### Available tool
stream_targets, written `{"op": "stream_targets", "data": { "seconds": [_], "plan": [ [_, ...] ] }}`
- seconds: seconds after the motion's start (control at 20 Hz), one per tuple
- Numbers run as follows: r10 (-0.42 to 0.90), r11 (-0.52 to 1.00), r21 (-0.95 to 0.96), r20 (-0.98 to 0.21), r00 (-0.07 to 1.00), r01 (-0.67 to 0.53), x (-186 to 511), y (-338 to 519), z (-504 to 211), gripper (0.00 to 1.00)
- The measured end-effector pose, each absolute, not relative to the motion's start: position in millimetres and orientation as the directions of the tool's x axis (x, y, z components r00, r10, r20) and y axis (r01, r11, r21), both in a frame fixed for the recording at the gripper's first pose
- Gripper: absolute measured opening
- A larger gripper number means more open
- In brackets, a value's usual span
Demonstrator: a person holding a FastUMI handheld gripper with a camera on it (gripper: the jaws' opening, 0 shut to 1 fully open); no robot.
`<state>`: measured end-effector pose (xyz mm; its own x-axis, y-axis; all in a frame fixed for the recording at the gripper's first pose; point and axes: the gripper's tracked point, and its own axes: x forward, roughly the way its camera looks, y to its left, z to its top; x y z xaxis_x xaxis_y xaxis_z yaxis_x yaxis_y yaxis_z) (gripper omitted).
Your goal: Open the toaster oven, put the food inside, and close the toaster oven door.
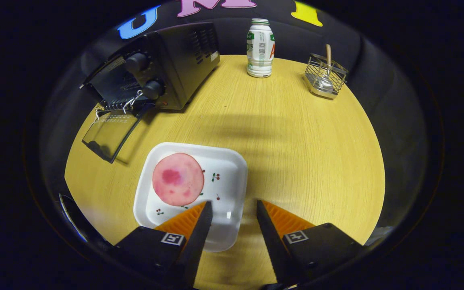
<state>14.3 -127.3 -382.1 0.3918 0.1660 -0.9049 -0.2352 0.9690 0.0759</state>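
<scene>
A black toaster oven (163,64) stands at the far left of the round wooden table, its glass door (111,135) folded down flat and open. A round pink slice of food (178,179) lies on a white square plate (226,169) in front of the oven. My gripper (233,206) hovers over the plate's near right corner, open, with nothing between its orange fingers (187,219). The food sits just ahead of the left finger.
A white and green bottle (260,48) stands at the far side of the table. A small wire basket (325,75) holding a wooden-handled utensil sits at the far right. Bare yellow tabletop (296,153) stretches right of the plate.
</scene>
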Motion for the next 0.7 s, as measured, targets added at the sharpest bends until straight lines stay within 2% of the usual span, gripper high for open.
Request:
{"op": "stream_targets", "data": {
  "seconds": [0.05, 0.1, 0.2, 0.25, 0.35, 0.5, 0.7],
  "plan": [
    [0.170, 0.967, 0.078, -0.907, 0.385, -0.243, 15, -127, -382, 0.64],
    [0.179, 0.965, 0.088, -0.909, 0.376, -0.246, 14, -129, -383, 0.64],
    [0.186, 0.970, 0.109, -0.908, 0.375, -0.216, 16, -134, -383, 0.43],
    [0.198, 0.971, 0.130, -0.905, 0.375, -0.201, 18, -136, -386, 0.29],
    [0.260, 0.958, 0.192, -0.893, 0.366, -0.212, 17, -135, -386, 0.14],
    [0.301, 0.940, 0.207, -0.879, 0.370, -0.271, 10, -136, -383, 0.05],
    [0.317, 0.943, 0.261, -0.891, 0.325, -0.207, -3, -136, -382, 0.05]
  ]
}}
